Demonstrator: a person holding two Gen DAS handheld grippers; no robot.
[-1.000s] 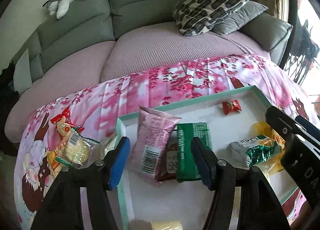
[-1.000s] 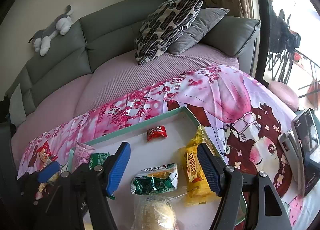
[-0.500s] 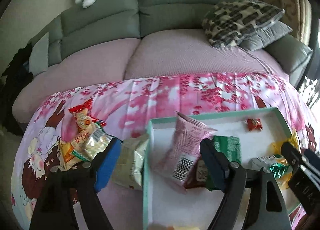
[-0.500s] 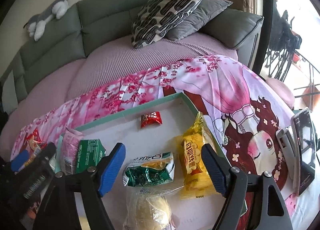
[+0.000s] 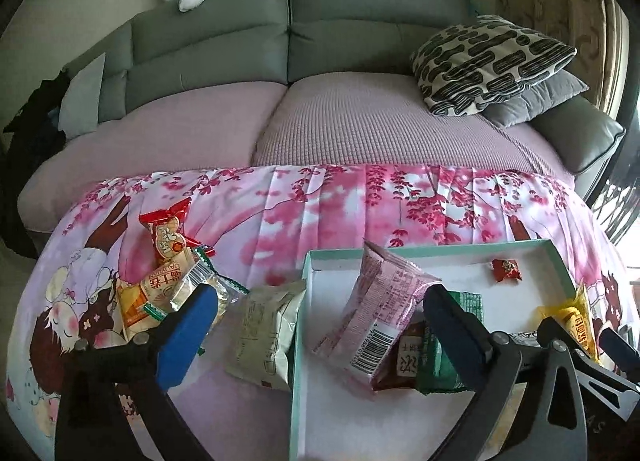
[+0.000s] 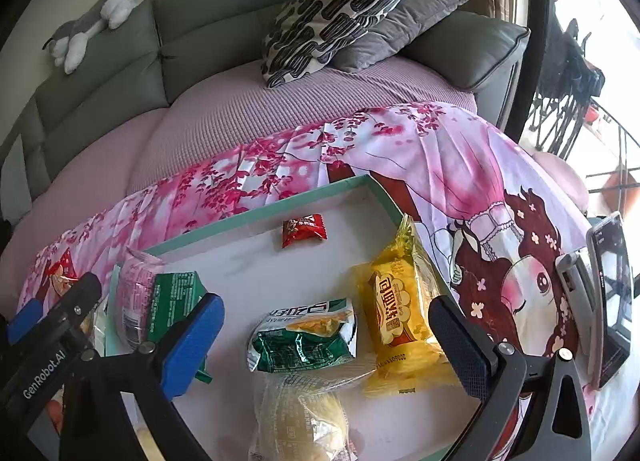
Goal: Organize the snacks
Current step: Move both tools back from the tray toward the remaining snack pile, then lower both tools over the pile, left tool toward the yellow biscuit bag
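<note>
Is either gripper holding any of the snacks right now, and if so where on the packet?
Nothing is held. The left gripper and right gripper are both opening, their pads clear of the packets below.

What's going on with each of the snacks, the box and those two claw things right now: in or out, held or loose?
Box: open, no lid on it.
Pink packet: in box, leaning on other packets.
Red candy: in box, loose.
Yellow bread pack: in box, against its right wall.
Pale packet: outside box, on cloth.
Left gripper: jaws opening, holding nothing.
Right gripper: jaws opening, holding nothing.
</note>
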